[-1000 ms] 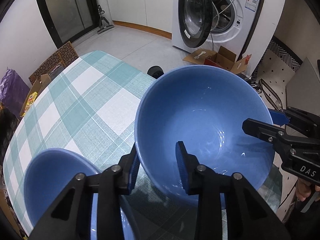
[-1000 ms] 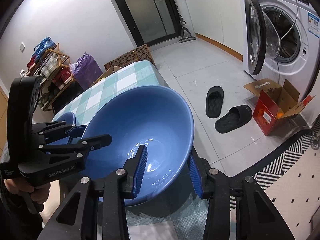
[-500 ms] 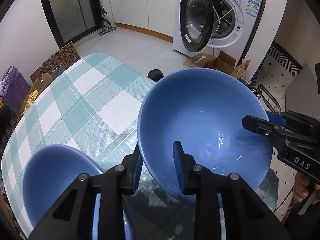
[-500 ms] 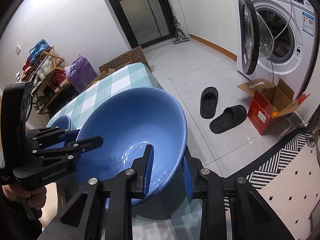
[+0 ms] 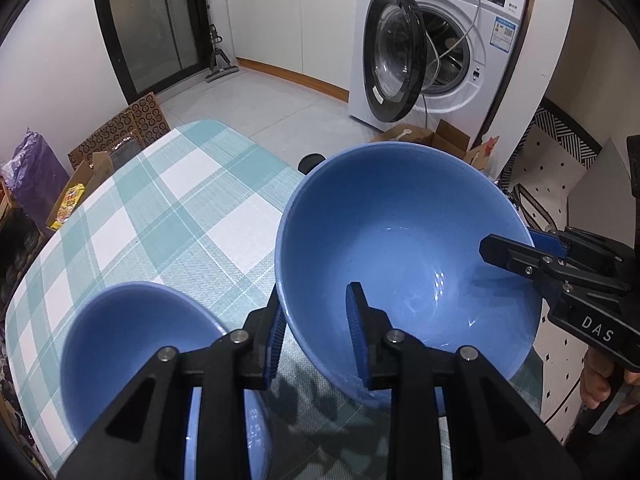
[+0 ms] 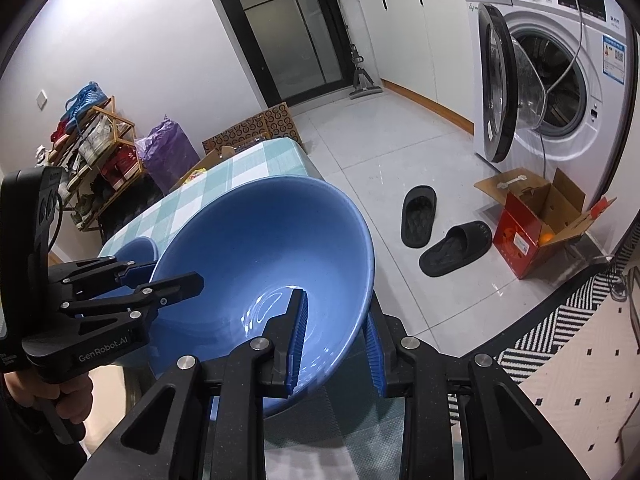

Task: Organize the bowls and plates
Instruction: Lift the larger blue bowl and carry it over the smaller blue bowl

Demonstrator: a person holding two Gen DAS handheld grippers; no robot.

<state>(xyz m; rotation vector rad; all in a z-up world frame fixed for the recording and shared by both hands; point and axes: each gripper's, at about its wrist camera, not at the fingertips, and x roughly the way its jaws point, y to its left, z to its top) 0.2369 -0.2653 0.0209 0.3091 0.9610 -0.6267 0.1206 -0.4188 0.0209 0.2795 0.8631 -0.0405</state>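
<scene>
Straddling the big bowl's (image 5: 404, 240) rim, both claws clamp.

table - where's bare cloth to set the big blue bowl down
Free: the checked tablecloth beyond the small blue bowl, up to the far table edge. Crowded: the near corner, where the big blue bowl, the small one and both grippers bunch together.

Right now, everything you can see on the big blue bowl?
The big blue bowl is glossy, faintly speckled, apparently glazed ceramic, deep with a round rim and empty. It sits tilted, opening toward the cameras, over the checked tablecloth. The left tongs and right tongs each clamp its rim, one pad inside and one outside, on opposite sides. A smaller blue bowl is beside it.
</scene>
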